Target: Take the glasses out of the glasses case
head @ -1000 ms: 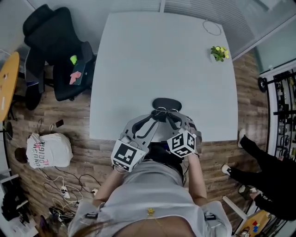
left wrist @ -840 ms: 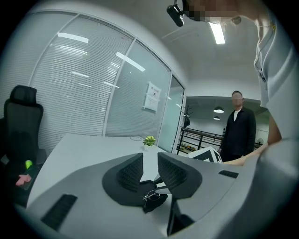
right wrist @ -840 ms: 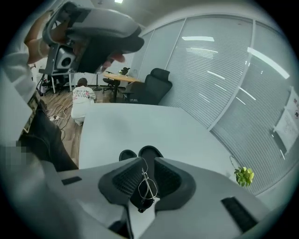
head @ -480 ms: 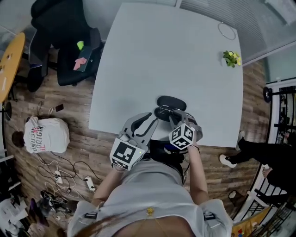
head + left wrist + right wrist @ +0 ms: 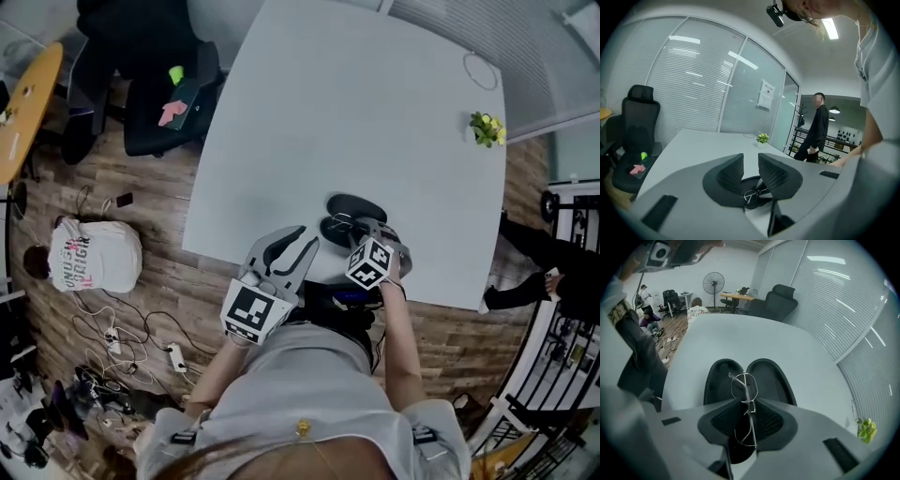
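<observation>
The right gripper (image 5: 750, 403) is clamped on the glasses (image 5: 742, 386) at the bridge, holding them edge-on just above the open case (image 5: 769, 379); the left gripper (image 5: 750, 165) hangs beside it, jaws apart and empty. The wire frame looks easy to bend, so a gentle grip and a straight lift seem best, clearing the case before reaching the bare table (image 5: 740, 336) beyond.

Low in the frame we have our right tongs (image 5: 749, 408) pinched on the glasses (image 5: 743, 386), one wire-rimmed lens poking up past the tips. Just beyond, the black glasses case (image 5: 771, 380) lies open on the grey bench (image 5: 740, 338). A small plant (image 5: 865, 429) sits at lower right.
</observation>
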The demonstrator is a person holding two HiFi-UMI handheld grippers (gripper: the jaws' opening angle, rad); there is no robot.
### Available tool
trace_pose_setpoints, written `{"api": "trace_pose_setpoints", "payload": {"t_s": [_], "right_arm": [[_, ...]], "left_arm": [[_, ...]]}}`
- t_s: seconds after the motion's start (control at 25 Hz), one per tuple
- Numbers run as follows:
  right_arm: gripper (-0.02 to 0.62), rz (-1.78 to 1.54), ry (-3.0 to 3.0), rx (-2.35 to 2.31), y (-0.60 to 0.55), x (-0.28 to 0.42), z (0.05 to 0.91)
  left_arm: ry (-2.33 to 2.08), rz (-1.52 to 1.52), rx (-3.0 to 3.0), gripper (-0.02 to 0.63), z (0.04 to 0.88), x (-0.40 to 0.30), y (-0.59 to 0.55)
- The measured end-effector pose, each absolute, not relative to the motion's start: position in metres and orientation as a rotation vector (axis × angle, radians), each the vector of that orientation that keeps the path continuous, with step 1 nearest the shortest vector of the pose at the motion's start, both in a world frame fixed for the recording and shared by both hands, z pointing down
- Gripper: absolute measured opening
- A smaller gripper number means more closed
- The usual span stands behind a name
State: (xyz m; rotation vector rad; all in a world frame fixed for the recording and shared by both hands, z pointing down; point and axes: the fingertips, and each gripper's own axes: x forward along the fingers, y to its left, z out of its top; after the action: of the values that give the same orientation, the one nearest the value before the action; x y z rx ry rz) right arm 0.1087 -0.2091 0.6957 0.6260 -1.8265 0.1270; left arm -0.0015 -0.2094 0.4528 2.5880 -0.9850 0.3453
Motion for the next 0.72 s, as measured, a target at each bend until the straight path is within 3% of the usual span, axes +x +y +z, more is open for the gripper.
{"api": "trace_pose_setpoints", "payload": {"t_s": [0.72], "right_arm": [[0.052, 0.026, -1.849, 0.537, -0.2068, 0.1043, 0.7050]], "left_arm": [[-0.973, 0.359, 2.598, 0.104, 0.4517, 0.0064, -0.2091]]}}
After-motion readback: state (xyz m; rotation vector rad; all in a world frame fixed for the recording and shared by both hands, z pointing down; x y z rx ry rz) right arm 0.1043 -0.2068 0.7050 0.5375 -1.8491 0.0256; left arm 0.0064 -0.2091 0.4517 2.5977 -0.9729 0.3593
